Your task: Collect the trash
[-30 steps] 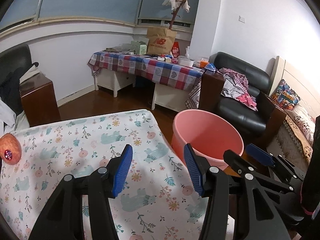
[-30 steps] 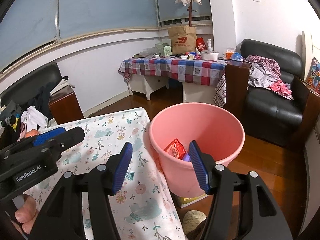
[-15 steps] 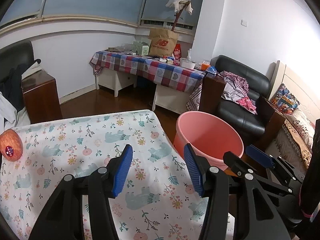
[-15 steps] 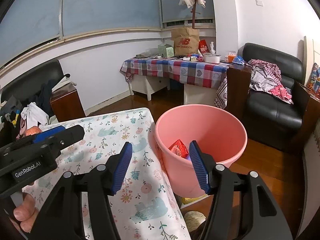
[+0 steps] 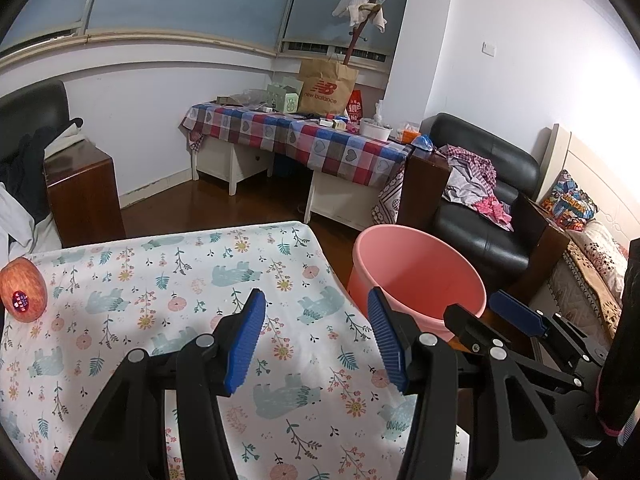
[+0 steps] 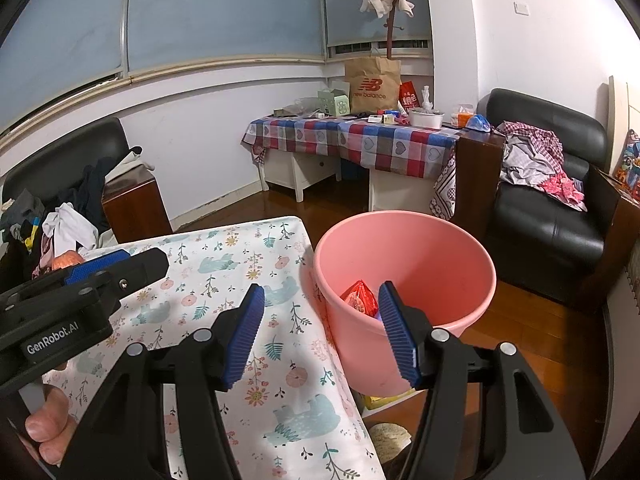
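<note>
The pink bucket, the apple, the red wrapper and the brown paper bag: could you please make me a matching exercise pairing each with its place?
Things:
1. pink bucket
2. apple
3. red wrapper
4. brown paper bag

Places:
A. on the checked-cloth table by the far wall
B. on the floor beside the floral tablecloth
C. inside the bucket
D. on the floral tablecloth's left edge

Pairs: 1-B, 2-D, 3-C, 4-A

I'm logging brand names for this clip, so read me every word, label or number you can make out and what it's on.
"new balance", with the NB logo: on the brown paper bag on the checked-cloth table.
"GenRobot.AI": on the black body of the left gripper, seen in the right wrist view.
Small sticker on the red apple: too small to read.
Red packet beside the bag: print blurred, unreadable.
Red wrapper in the pink plastic bucket: unreadable.
</note>
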`<state>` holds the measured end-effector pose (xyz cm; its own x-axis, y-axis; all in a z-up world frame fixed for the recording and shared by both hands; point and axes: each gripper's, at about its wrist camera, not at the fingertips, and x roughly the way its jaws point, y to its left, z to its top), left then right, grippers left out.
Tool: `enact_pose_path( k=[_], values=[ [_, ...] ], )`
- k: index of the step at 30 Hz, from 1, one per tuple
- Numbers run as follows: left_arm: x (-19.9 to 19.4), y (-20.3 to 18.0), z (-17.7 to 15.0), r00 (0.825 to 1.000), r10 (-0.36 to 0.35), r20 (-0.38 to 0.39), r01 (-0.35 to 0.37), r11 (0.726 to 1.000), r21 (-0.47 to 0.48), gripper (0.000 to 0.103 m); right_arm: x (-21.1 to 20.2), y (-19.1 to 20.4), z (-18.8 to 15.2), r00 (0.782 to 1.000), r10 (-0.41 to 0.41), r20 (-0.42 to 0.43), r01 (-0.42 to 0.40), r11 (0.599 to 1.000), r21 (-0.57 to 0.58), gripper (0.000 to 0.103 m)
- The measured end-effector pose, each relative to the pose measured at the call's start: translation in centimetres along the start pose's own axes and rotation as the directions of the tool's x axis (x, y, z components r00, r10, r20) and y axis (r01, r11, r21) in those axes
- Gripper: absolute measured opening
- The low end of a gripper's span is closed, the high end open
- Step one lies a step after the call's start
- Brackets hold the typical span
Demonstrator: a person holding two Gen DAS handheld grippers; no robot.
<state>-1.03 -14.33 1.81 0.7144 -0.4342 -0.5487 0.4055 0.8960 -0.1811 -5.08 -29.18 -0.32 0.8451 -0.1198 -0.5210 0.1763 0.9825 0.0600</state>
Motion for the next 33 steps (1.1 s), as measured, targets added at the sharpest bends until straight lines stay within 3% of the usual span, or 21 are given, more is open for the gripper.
enact_pose_path(
  k=[33],
  values=[
    [-0.04,0.17,-0.19,1.000,0.000,-0.001,0.000,1.000,-0.005,0.053,0.36,0.35,-0.61,1.000,0.005,-0.011,-0.005,1.000,0.002,0.060]
  ],
)
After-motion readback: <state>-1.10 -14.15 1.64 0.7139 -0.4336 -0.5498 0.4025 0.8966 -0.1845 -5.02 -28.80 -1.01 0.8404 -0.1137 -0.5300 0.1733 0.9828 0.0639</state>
